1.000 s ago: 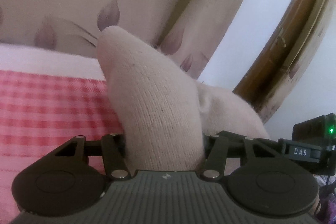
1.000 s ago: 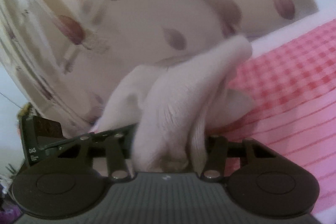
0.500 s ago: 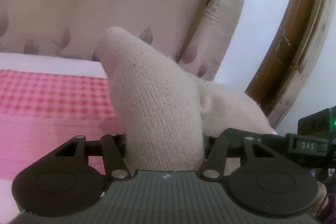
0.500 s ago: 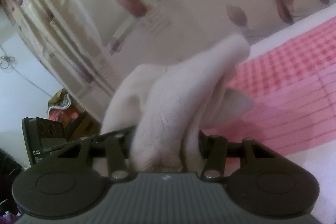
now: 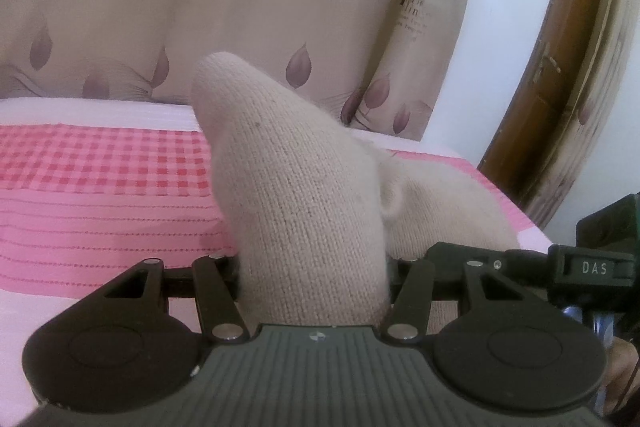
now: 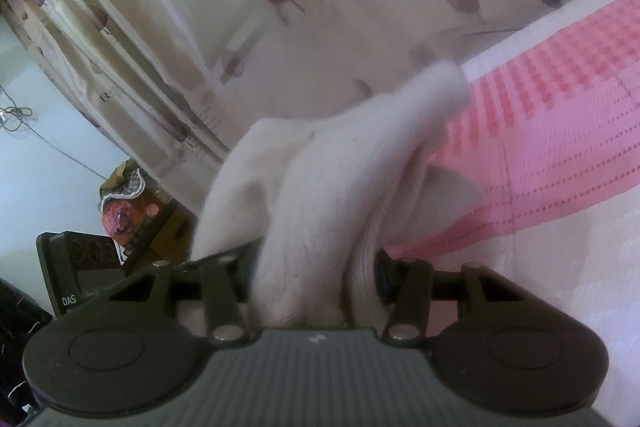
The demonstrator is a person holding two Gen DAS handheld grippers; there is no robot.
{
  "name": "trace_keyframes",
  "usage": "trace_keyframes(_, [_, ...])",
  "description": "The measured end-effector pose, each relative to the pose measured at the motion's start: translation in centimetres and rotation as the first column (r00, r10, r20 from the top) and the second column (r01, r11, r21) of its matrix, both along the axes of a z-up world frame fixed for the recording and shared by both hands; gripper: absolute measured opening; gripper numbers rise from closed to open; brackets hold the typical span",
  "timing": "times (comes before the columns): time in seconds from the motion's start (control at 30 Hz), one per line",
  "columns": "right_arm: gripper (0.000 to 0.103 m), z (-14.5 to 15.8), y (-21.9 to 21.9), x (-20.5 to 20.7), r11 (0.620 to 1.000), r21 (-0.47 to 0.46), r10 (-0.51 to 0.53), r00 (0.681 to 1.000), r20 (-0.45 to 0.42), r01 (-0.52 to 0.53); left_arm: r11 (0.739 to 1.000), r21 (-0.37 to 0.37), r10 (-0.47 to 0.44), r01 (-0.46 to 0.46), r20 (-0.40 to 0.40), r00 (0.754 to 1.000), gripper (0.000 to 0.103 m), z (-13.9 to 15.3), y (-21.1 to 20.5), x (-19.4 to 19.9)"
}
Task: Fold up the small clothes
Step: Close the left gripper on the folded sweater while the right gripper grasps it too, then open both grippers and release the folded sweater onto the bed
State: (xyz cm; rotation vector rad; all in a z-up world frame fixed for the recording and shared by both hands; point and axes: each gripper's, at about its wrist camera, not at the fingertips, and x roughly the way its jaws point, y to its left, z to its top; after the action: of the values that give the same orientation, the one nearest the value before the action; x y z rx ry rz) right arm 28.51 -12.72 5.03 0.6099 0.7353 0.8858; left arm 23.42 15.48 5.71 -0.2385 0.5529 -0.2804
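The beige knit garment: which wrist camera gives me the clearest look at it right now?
The left wrist view: there the beige knit garment is sharp, its weave visible, bunched in the left gripper. The right wrist view shows it blurred and washed out, bunched in the right gripper.

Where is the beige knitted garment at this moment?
The beige knitted garment is gripped between both grippers, left gripper and right gripper, lifted above the pink bedcover, before the curtain.

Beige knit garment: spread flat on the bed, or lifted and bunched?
Lifted and bunched: the beige knit garment stands up between the left gripper jaws, and the right gripper clamps gathered folds.
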Motion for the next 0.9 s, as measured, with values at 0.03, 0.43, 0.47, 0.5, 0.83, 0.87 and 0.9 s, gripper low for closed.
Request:
trace_keyframes(0.03, [0.051, -0.1, 0.1, -0.1, 1.000, 0.000, -0.001, 1.000, -0.003, 0.001, 1.000, 0.005, 0.003, -0.003, -0.002, 1.000, 0.055, -0.1, 0.1, -0.1])
trace_keyframes(0.43, [0.051, -3.0, 0.5, 0.3, 0.998, -0.054, -0.032, 0.998, -0.059, 0.028, 0.997, 0.060, 0.047, -0.044, -0.054, 0.997, 0.056, -3.3, 0.6, 0.4])
trace_keyframes(0.47, [0.051, -3.2, 0.3, 0.4, 0.998, -0.058, -0.038, 0.997, -0.062, 0.035, 0.996, 0.067, 0.055, -0.051, -0.059, 0.997, 0.056, -3.7, 0.7, 0.5])
trace_keyframes(0.5, [0.051, -3.5, 0.1, 0.5, 0.997, -0.062, -0.044, 0.997, -0.064, 0.040, 0.996, 0.072, 0.062, -0.057, -0.063, 0.996, 0.057, -4.0, 0.8, 0.6])
trace_keyframes(0.83, [0.052, -3.2, 1.3, -1.7, 0.952, -0.293, -0.064, 0.994, 0.090, 0.088, 0.976, 0.141, 0.165, -0.164, 0.003, 0.986, 0.091, -4.8, 1.4, -0.2])
trace_keyframes(0.87, [0.052, -3.2, 1.5, -2.0, 0.943, -0.319, -0.059, 0.992, 0.111, 0.092, 0.971, 0.152, 0.182, -0.185, 0.030, 0.983, 0.100, -4.5, 1.3, -0.5])
trace_keyframes(0.9, [0.052, -3.2, 1.8, -2.5, 0.934, -0.342, -0.056, 0.990, 0.130, 0.098, 0.965, 0.163, 0.197, -0.205, 0.068, 0.978, 0.102, -4.2, 1.2, -1.0])
